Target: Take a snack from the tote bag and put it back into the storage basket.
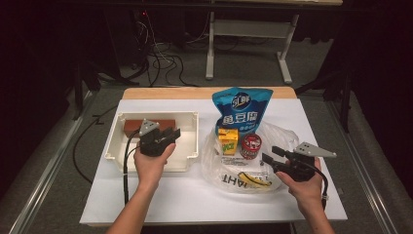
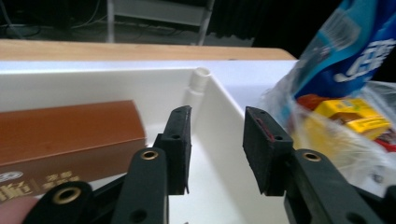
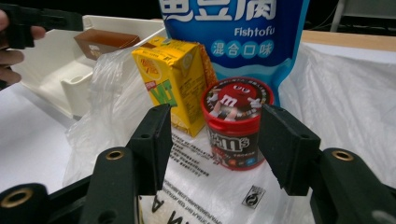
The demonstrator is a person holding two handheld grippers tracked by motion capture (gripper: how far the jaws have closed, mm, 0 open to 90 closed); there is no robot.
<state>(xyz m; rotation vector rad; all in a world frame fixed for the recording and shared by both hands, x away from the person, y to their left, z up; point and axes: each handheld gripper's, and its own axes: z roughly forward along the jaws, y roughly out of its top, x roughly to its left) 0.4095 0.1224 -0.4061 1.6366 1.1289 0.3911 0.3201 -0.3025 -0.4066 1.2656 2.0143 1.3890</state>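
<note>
White table (image 1: 160,190) in a dark room, left gripper (image 1: 168,138) with jaws apart and empty over the white tray (image 1: 192,141) beside the brown box (image 2: 65,135), right gripper (image 1: 269,155) with jaws apart and nothing gripped, facing the red candy tub (image 3: 236,123) standing on the plastic bag (image 1: 285,134).

White-topped table (image 1: 160,195) with a wooden far edge carrying the goods, white plastic tray (image 1: 191,141) sitting on its left half, crumpled clear plastic bag (image 1: 282,134) lying spread just beside the tray on its right
</note>
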